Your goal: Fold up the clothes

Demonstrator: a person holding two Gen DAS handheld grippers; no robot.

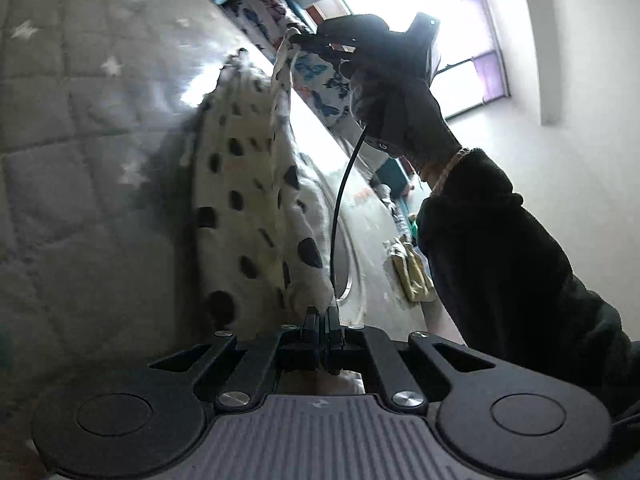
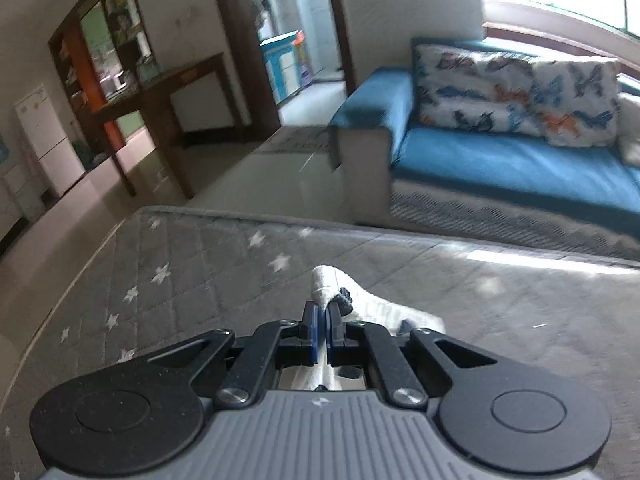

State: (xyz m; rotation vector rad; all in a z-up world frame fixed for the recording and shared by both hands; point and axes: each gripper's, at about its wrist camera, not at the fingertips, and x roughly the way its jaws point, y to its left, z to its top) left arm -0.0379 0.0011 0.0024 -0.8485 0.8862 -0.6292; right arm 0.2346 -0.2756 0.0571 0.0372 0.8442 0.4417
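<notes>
My left gripper [image 1: 322,314] and right gripper [image 2: 322,314] each clamp the spotted white garment [image 1: 248,184] above the quilted mattress [image 2: 200,264].

The garment [image 1: 248,184] hangs stretched between the two claws over the mattress [image 2: 200,264]. Beyond the mattress's far edge stands the sofa [image 2: 500,160], two cushions [image 2: 520,92] against its back. A cabinet [image 2: 108,52], and perhaps a fridge [image 2: 40,136], stand past the far-left corner.
</notes>
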